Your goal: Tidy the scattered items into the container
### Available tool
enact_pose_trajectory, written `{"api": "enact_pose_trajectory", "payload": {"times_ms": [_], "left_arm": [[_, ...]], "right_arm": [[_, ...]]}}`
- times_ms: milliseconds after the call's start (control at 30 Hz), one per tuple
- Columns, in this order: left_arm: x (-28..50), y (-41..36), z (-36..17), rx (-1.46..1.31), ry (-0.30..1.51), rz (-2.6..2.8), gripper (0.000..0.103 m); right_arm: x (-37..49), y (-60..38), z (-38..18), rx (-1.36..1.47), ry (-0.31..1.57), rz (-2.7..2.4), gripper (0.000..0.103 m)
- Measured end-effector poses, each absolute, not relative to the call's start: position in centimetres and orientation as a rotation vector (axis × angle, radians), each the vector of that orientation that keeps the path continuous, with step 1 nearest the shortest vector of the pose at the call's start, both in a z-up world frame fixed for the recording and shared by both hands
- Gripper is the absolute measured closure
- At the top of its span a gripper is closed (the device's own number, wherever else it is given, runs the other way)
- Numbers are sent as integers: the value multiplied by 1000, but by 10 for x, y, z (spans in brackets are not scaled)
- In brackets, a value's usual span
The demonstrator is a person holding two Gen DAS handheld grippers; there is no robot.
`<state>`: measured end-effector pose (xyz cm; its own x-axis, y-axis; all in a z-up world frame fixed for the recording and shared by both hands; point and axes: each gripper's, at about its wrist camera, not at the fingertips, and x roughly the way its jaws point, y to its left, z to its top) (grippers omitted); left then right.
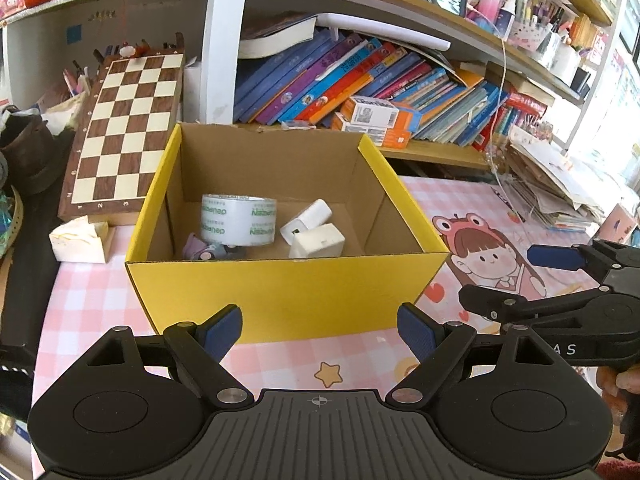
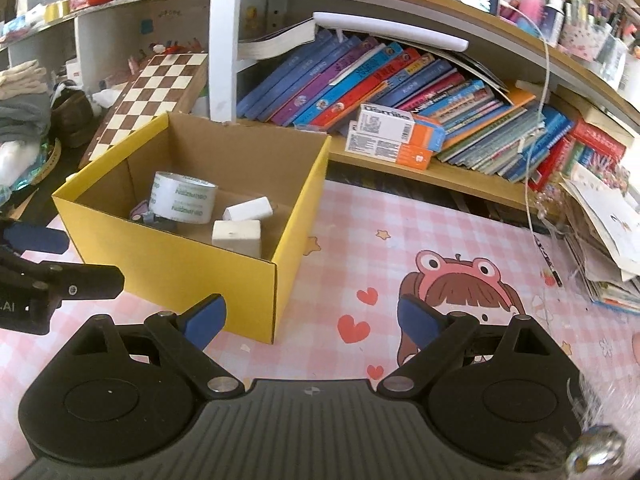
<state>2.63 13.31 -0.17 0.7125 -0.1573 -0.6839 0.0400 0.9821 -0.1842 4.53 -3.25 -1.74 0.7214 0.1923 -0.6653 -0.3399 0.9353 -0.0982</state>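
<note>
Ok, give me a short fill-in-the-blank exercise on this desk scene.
1. The roll of clear packing tape sits inside the ____ cardboard box.
2. Beside the tape lie ____ white charger blocks.
3. Both grippers' jaws stand ____, left gripper and right gripper.

Missing words: yellow; two; open

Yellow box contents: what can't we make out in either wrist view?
- Purple item: left wrist view, mostly behind the tape roll and the yellow box front wall; identity unclear.
- Same purple item, right wrist view: the roll and near wall cover it.
- Box floor near the front wall: hidden in both views.
- White blocks: markings too small.
</note>
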Motion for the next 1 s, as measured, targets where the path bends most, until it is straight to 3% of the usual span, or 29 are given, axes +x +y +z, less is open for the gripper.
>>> {"api": "enact_pose_trajectory", "payload": {"times_ms": [200, 1000], "left_arm": [[19, 127, -3, -149, 769, -101, 16], [2, 102, -3, -106, 801, -29, 16]], "right_arm": [[36, -36, -19, -211, 709, 268, 4], [9, -69, -25, -126, 757, 132, 0]]}}
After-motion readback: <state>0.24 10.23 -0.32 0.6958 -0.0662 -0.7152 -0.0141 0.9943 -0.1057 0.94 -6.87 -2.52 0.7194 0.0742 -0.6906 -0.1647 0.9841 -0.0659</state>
